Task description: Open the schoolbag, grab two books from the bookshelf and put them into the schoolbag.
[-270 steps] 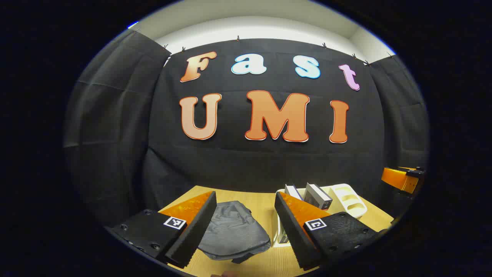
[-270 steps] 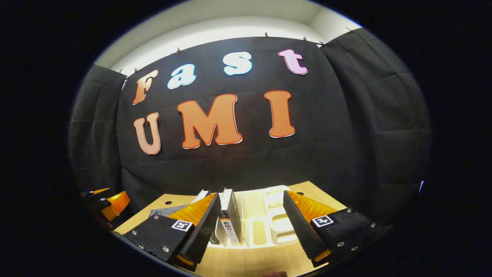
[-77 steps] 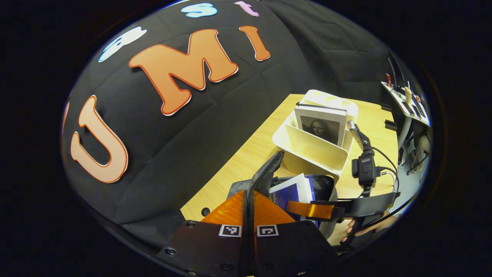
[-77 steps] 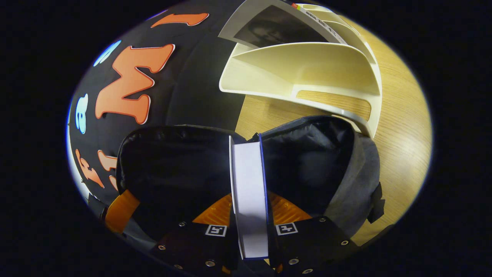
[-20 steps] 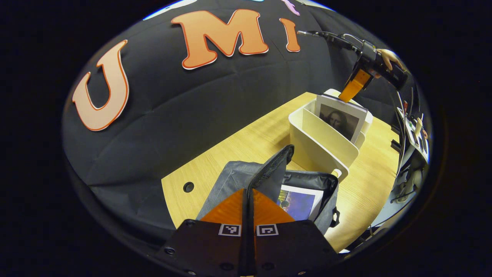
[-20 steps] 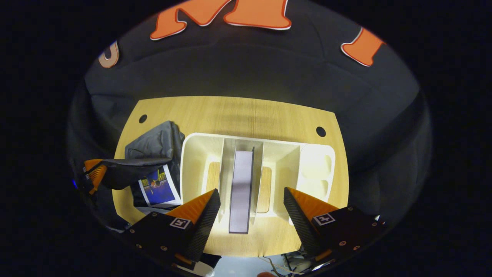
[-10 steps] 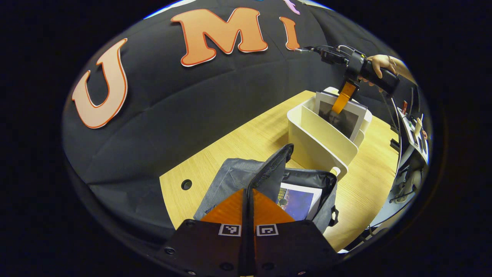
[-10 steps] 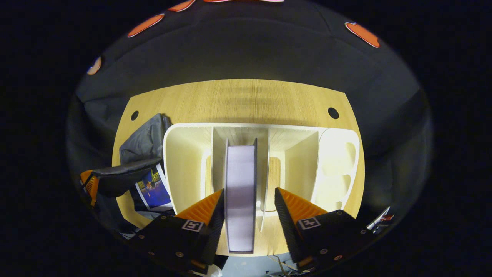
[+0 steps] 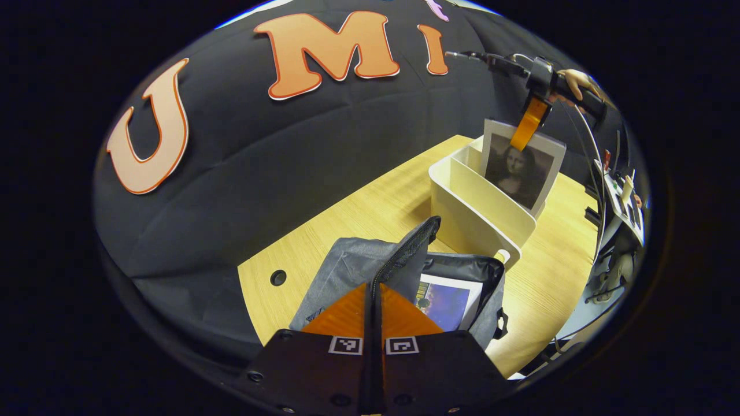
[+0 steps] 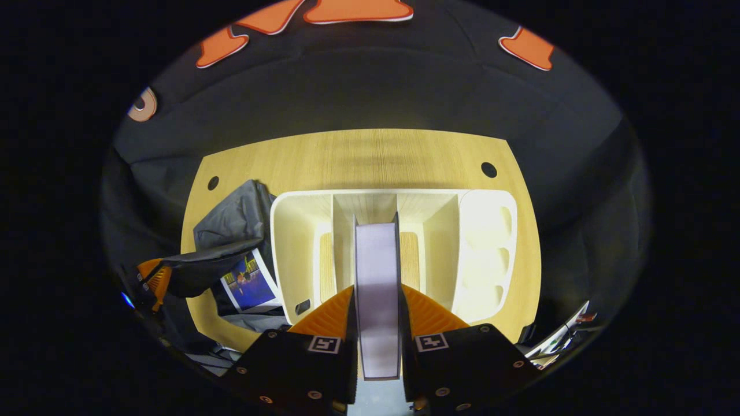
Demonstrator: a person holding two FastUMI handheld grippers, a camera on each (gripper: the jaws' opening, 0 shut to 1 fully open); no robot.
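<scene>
Since half a second ago our right gripper [image 10: 377, 323] has clamped the second book [image 10: 377, 271], lifting it upright; the schoolbag [image 10: 231, 231], flap pinched by our left gripper [image 9: 373, 289], lies at nine o'clock.

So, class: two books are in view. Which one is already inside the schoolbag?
The blue-covered book, lying in the open schoolbag. The portrait-covered book is clamped by the right gripper at the bookshelf.

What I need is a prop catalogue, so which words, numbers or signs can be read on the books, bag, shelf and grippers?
No text is readable.
Blue book in the bag: a coloured picture; any print is too small to read.
Portrait book in the right gripper: a portrait, no words.
Shelf and bag: none seen.
Left gripper: square patterned markers, no words.
</scene>
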